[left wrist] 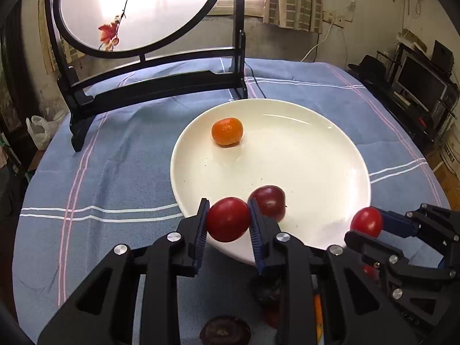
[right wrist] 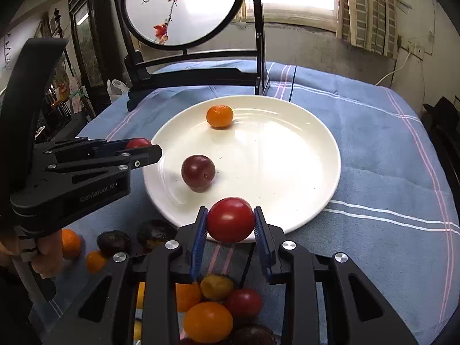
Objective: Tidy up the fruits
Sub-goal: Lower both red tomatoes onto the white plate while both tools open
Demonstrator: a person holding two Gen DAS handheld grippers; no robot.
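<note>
My left gripper (left wrist: 228,220) is shut on a red tomato (left wrist: 228,219) over the near rim of the white plate (left wrist: 330,172). In the right wrist view that left gripper (right wrist: 143,149) comes in from the left with its tomato (right wrist: 138,143) half hidden. My right gripper (right wrist: 230,220) is shut on another red tomato (right wrist: 230,220) above the plate's (right wrist: 287,158) near edge. The same right gripper (left wrist: 371,224) shows in the left wrist view, holding its tomato (left wrist: 366,221). On the plate lie an orange mandarin (left wrist: 227,131) (right wrist: 219,116) and a dark red plum (left wrist: 268,201) (right wrist: 198,172).
Several loose fruits, orange, red and dark, lie on the blue cloth (right wrist: 388,158) near me, such as an orange one (right wrist: 207,320) and dark plums (right wrist: 113,241). A round painted screen on a black stand (left wrist: 155,86) (right wrist: 184,8) rises behind the plate. A person's hand (right wrist: 47,254) holds the left gripper.
</note>
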